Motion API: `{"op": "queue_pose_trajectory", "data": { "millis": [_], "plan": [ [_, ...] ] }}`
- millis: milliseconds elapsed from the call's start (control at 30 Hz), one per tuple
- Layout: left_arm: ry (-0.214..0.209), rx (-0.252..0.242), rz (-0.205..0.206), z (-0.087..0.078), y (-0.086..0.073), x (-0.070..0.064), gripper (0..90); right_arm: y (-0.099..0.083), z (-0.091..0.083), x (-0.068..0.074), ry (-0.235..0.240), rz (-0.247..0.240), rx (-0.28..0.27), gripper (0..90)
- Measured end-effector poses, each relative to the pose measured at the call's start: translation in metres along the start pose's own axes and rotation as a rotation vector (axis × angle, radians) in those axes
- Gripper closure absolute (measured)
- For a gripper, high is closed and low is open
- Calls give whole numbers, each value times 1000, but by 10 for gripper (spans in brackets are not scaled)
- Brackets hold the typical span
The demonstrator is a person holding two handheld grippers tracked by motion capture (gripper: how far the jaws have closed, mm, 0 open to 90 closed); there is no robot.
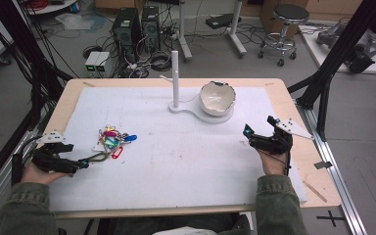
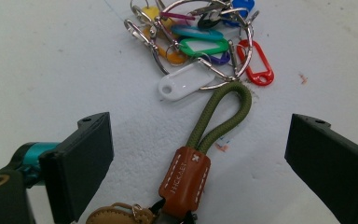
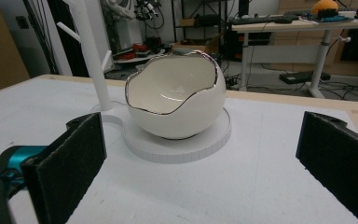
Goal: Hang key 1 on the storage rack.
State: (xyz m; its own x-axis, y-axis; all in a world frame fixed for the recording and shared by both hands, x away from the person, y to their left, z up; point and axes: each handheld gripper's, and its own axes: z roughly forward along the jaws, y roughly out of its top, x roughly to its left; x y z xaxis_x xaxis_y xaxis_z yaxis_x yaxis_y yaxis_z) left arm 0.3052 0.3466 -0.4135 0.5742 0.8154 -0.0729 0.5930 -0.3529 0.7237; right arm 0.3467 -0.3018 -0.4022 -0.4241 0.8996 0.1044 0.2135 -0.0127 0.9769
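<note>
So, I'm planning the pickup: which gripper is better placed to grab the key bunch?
Left. The left gripper is open with the key bunch's green cord loop between its jaws. The right gripper is far across the table, facing the egg-shaped bowl.

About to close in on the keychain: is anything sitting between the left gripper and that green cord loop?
Nothing visible. The left gripper has its jaws open to either side of the green cord loop and brown leather tab; bare white mat lies between each jaw and the strap. The key tags lie beyond the loop.
</note>
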Motion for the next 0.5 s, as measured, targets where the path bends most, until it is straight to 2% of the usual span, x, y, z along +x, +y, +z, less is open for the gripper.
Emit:
{"op": "queue_pose_trajectory", "data": {
  "millis": [33,300,500],
  "plan": [
    [0,16,12,0,0,0,95,0,0,0,1,-1,0,5],
    [11,73,32,6,-2,-1,151,0,0,0,3,-3,2,6],
    [9,93,38,7,-4,-1,217,0,0,0,6,1,5,5]
  ]
}}
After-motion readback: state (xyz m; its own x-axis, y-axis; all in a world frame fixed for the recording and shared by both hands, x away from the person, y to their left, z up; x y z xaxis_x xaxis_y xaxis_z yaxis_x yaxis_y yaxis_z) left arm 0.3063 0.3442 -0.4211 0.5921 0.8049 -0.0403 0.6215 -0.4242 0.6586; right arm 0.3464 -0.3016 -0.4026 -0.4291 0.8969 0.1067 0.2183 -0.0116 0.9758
